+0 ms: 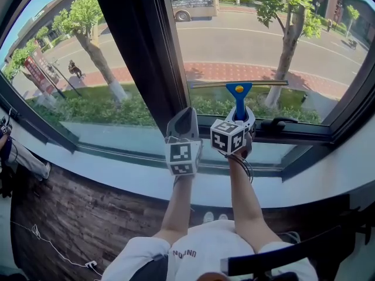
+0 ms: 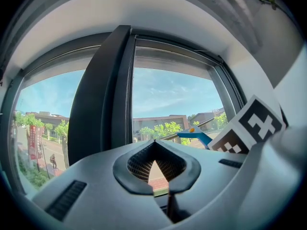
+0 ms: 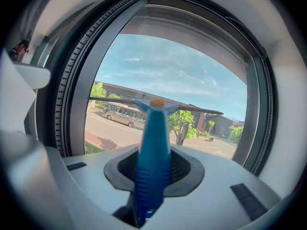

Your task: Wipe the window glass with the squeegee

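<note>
Right tongs (image 3: 153,169) clamped on the blue squeegee (image 1: 239,93) handle. Blade is level and low on the right-hand window glass (image 1: 281,34), just above the bottom frame (image 1: 293,134). Left tongs (image 2: 156,169) closed on nothing, parked beside the right ones by the centre post (image 1: 140,45). No streaks or water show, so wiped area can't be read. My guess: mid-job, with the upper pane and the left pane possibly still to do.
</note>
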